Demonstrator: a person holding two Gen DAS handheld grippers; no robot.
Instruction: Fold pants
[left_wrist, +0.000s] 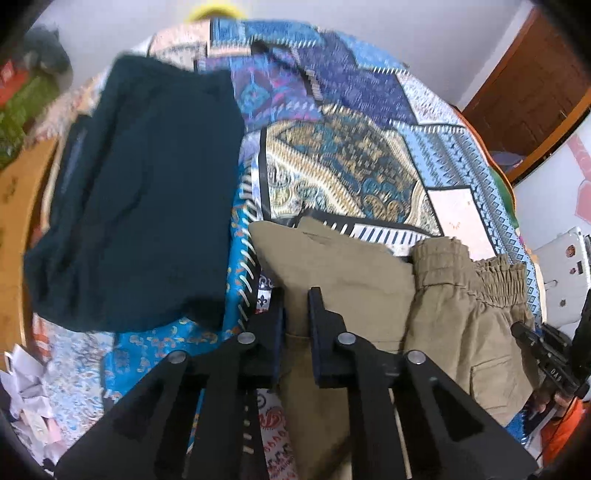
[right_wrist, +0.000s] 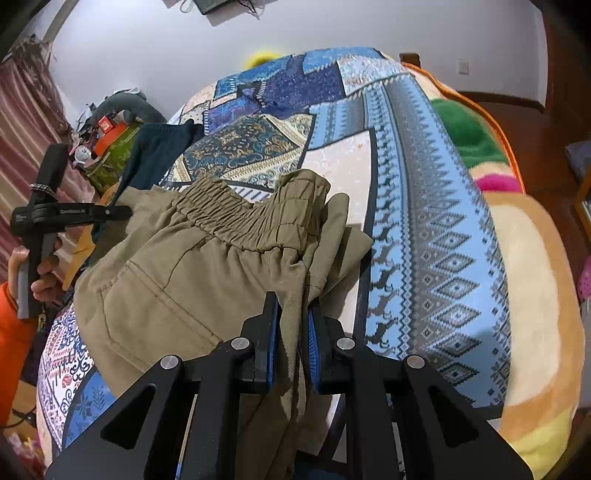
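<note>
Khaki pants (left_wrist: 351, 280) with an elastic waistband (right_wrist: 221, 210) are held up over a patterned bedspread (left_wrist: 332, 155). My left gripper (left_wrist: 295, 295) is shut on a khaki fold at the pants' left side. My right gripper (right_wrist: 291, 299) is shut on bunched khaki cloth at the right side of the pants, just below the waistband. The right gripper also shows at the right edge of the left wrist view (left_wrist: 546, 354). The left gripper body shows in the right wrist view (right_wrist: 70, 214) at the pants' far side.
A folded dark teal garment (left_wrist: 140, 199) lies on the bedspread to the left of the pants. Crumpled paper (left_wrist: 26, 391) lies at lower left. A fluffy blanket (right_wrist: 517, 258) in green, pink and cream covers the bed's right side. Boxes and clutter (right_wrist: 110, 140) stand at far left.
</note>
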